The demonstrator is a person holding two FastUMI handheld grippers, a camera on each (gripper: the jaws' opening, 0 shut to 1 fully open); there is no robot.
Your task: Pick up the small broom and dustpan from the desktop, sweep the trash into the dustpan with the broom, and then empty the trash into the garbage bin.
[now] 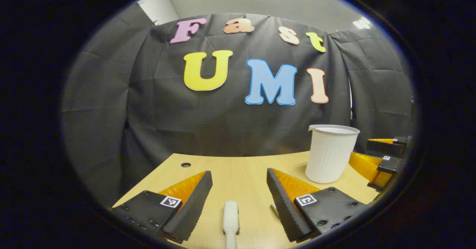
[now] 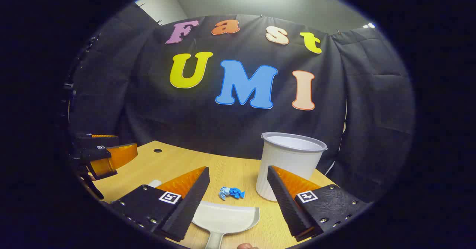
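Broom handle [image 1: 230, 217] lay between our spread left tongs [image 1: 238, 200]; dustpan [image 2: 225, 217] between spread right tongs [image 2: 238, 200]. We should lower both, then squeeze.

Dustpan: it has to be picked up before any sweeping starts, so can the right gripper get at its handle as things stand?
Probably yes. The right gripper is open, and the dustpan lies on the desk between its fingers, handle pointing back toward it. Nothing sits in between; the blue trash lies beyond the pan.
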